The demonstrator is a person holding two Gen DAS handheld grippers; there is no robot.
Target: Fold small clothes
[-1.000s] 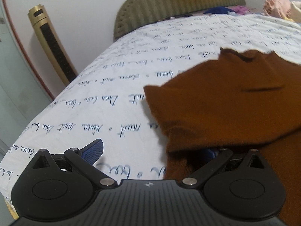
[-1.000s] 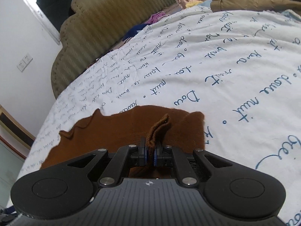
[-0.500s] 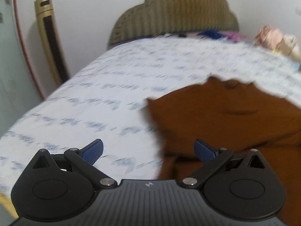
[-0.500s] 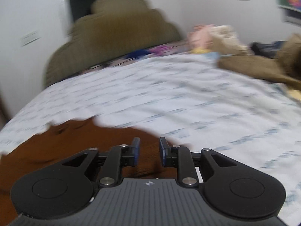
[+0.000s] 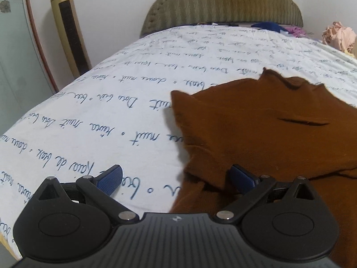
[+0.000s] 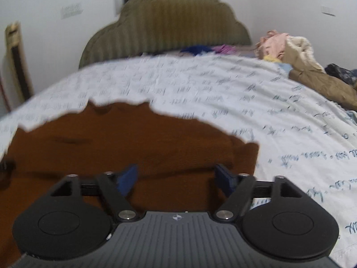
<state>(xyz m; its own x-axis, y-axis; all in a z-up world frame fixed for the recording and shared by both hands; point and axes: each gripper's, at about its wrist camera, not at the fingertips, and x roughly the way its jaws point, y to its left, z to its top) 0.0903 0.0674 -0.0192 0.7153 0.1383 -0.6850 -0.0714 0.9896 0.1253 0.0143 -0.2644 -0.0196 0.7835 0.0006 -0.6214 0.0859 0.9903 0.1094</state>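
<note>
A small brown knitted garment (image 5: 263,129) lies on the bed, its near part folded over so a doubled layer faces me. It also shows in the right wrist view (image 6: 138,140), somewhat blurred. My left gripper (image 5: 176,179) is open and empty above the garment's left near edge, its right finger over the cloth. My right gripper (image 6: 177,178) is open and empty, just above the garment's right near part.
The bed carries a white sheet (image 5: 100,116) printed with blue handwriting. An olive padded headboard (image 5: 223,2) stands at the far end. A gold tower fan (image 5: 69,26) stands left of the bed. A pile of clothes (image 6: 296,55) lies at the far right.
My right gripper let go of the pinched brown fold and opened wide. Both grippers pulled back and tilted up a little. The left gripper stayed open.
</note>
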